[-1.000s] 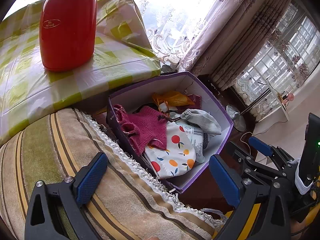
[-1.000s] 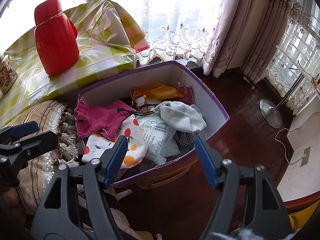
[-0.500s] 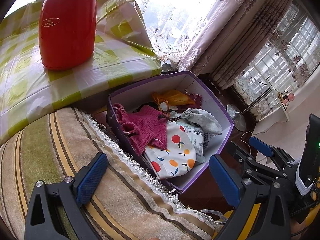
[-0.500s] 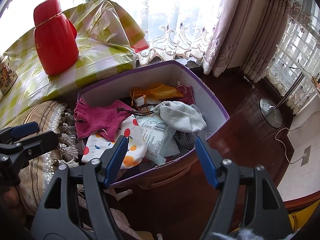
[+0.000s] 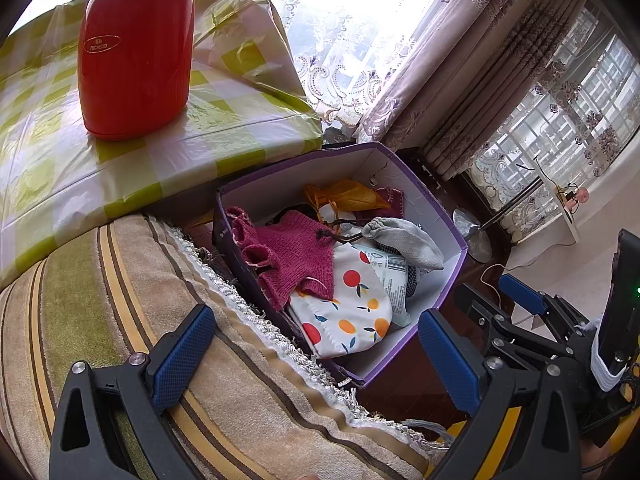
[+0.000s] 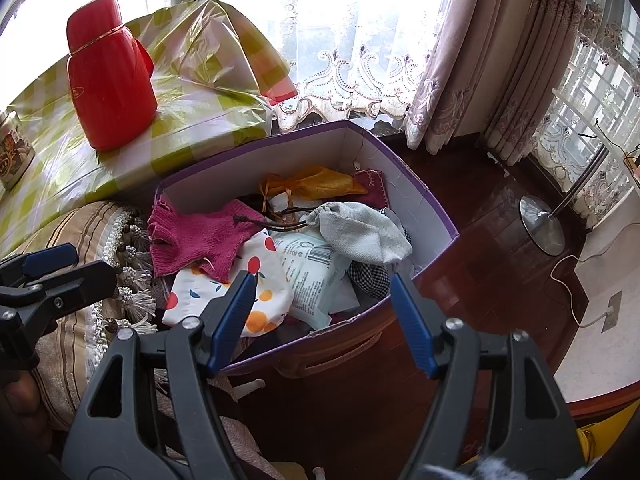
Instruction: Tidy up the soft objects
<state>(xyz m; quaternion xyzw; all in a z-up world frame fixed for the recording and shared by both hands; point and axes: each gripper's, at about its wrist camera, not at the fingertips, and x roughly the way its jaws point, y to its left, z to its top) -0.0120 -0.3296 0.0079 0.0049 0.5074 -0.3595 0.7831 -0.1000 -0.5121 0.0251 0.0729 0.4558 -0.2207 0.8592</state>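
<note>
Beside a striped cushion (image 5: 120,320) and below a checked worktop (image 5: 168,152): a purple box (image 6: 436,216) on dark floor, heaped with soft things. On top, a magenta knit (image 6: 200,240) draped over the left rim, a fruit-print cloth (image 6: 264,280) under it, a grey pouch (image 6: 360,232) at centre right, an orange pouch (image 6: 316,184) at the back, a white packet (image 6: 312,272) and a scrap of gingham (image 6: 372,276) low in front. On the worktop, a red flask (image 5: 136,52), no part of the job.

Left claw (image 5: 316,356): fingers wide apart, empty, hovering over cushion edge and near box corner. Right claw (image 6: 324,320): likewise apart and empty, poised over the box's front wall, fruit-print cloth and packet showing between its fingers.

Step in hand, by the look of it: choosing a first piece, nothing gripped yet. Where the sorted pieces should go: not shown.

Next move likely calls for: lowering one claw onto a top-layer item, grey pouch or magenta knit being freest, pinching a fold well clear of the dark drawcord (image 6: 288,220) lying across the heap, then lifting straight up so lower pieces stay put. Risk: cord or knit loops snagging and dragging neighbours out.
</note>
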